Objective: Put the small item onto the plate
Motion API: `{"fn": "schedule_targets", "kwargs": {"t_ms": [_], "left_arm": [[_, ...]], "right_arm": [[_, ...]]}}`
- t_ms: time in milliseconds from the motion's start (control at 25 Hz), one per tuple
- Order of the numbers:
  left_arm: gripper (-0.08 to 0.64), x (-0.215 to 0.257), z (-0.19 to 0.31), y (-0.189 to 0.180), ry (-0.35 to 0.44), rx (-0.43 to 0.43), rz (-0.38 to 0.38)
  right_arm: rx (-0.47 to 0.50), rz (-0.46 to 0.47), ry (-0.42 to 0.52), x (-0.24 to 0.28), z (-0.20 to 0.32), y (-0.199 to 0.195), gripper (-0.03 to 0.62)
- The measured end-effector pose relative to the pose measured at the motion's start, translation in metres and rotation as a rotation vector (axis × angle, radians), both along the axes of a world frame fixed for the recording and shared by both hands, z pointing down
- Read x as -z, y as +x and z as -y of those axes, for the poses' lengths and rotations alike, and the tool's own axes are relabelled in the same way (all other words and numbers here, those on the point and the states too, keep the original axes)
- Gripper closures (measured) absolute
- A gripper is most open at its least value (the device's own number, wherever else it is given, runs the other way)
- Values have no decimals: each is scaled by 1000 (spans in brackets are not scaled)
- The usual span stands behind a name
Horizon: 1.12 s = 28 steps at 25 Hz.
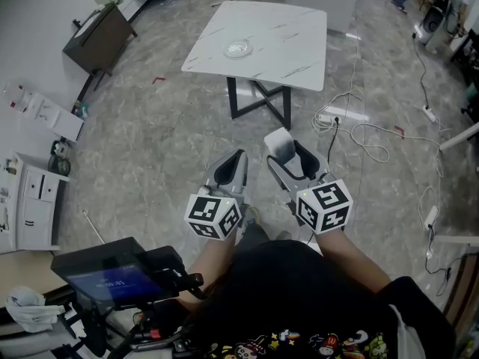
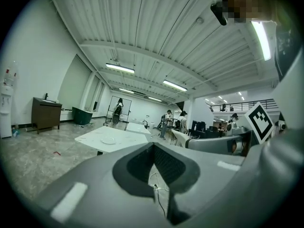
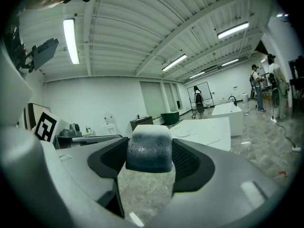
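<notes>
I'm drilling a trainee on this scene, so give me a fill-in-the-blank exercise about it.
The right gripper is ___ on the small item.
The left gripper holds ___.
The plate lies ___ the white table.
Missing words: shut; nothing; on.

Small item [image 1: 279,140] held well short of the desk [image 1: 299,36]
Right claw [image 1: 289,155] clamps it, left claw [image 1: 230,169] alongside; a plate [image 1: 238,48] sits near the desk's middle.
</notes>
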State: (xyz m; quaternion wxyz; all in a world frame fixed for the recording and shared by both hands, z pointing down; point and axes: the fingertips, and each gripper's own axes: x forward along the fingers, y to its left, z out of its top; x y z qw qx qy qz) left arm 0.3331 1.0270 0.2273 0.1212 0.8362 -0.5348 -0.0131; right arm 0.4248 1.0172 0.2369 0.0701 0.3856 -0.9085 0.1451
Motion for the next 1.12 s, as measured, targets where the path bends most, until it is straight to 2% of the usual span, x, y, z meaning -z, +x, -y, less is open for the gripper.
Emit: {"fn": "schedule_targets", "kwargs": {"t_ms": [200,360,520,600,760,840,1120], "left_arm": [[560,-5,101,-68,0,-24,-11],[560,-13,119,-80,8,-49,-13],[560,-18,138,-121,15,-72,-17],[560,-15,166,-162,13,-82,-20],[560,-13,218,-281,7,-97,-33],[560,-12,231,-323,5,-104,-36],[560,-29,279,-390,7,-130,-38]], "right_arm": [[-18,-10,-8,-5,98,-67,276],[-33,-25,3,-12,111,-81,276],[-43,-37,6,-19,125,-127,276],[-48,-44,2,-18,152,-169,276],[-62,-53,-6,-15,203,-289,276],[-70,-56,-8,-14,216,-331,276],[-98,-55,-8,-32,262,-399,276]]}}
